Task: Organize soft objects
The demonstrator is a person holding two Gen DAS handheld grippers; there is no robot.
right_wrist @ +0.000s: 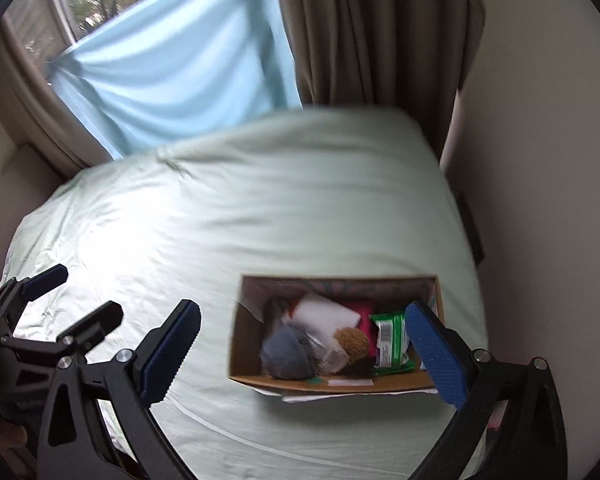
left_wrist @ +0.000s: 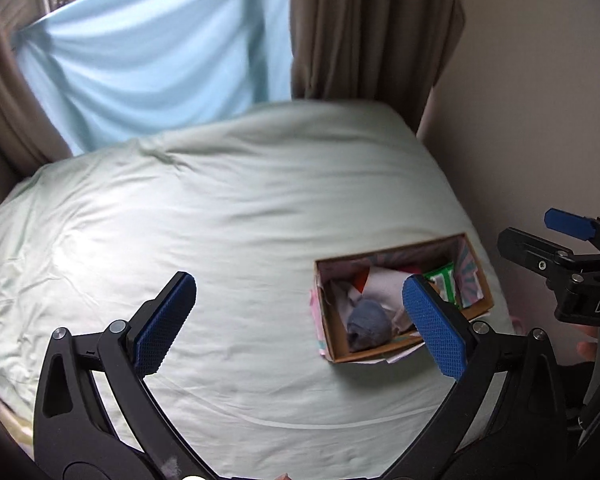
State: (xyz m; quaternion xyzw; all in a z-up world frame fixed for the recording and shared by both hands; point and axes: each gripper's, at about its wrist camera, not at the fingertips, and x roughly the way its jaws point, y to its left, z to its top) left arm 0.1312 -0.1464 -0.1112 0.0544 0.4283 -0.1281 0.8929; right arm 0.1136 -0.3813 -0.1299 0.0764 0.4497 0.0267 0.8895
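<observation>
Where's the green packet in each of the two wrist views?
Left wrist view: the green packet shows at the far right end of the cardboard box, partly behind the gripper's right finger.
Right wrist view: the green packet lies at the box's right end, just left of the right finger.
Shared landmark: the grey fuzzy soft object at the box's left end.
</observation>
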